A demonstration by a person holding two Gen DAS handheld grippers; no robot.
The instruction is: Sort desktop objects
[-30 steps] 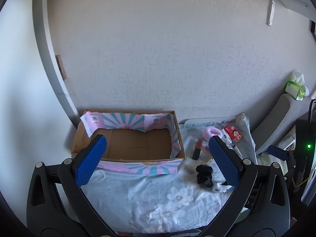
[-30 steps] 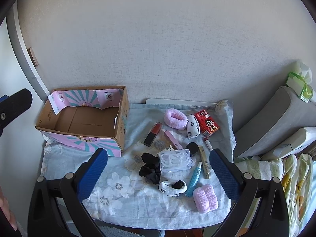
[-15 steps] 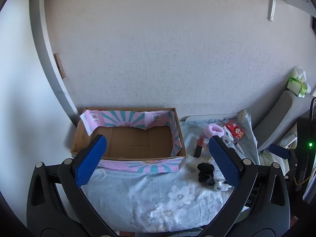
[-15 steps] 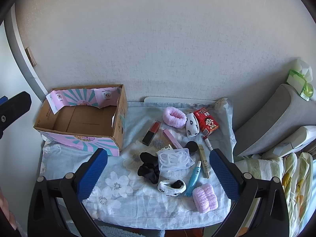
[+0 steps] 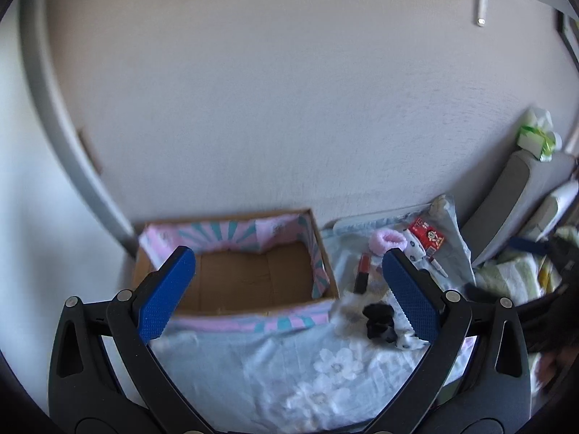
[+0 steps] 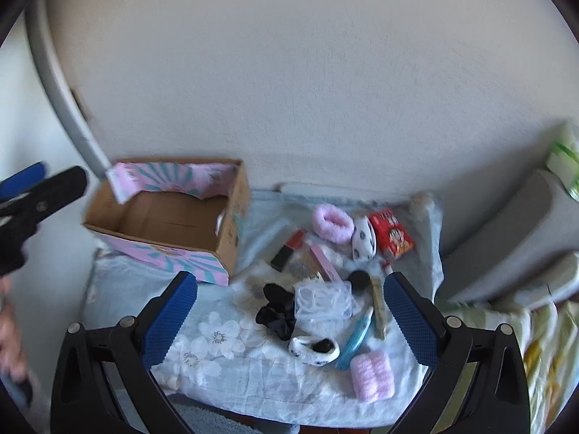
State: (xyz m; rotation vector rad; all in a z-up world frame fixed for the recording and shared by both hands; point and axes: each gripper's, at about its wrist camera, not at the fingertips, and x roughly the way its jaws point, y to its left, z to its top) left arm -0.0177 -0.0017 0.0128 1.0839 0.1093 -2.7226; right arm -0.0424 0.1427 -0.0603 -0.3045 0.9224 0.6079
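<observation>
Beside the cardboard box (image 6: pixel 170 224), on its right, lie the black scrunchie (image 6: pixel 277 313), clear case (image 6: pixel 323 300) and pink hair tie (image 6: pixel 332 223) on a floral cloth (image 6: pixel 224 358). Right gripper (image 6: pixel 289 320) hovers above them, fingers spread apart and empty. Left gripper (image 5: pixel 289 289), likewise spread and empty, faces the box.

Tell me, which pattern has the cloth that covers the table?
Pale blue cloth printed with white flowers; the right wrist view shows it best.

Both wrist views face wall from above, sharing box (image 5: pixel 253 275) (image 6: pixel 173 224).
</observation>
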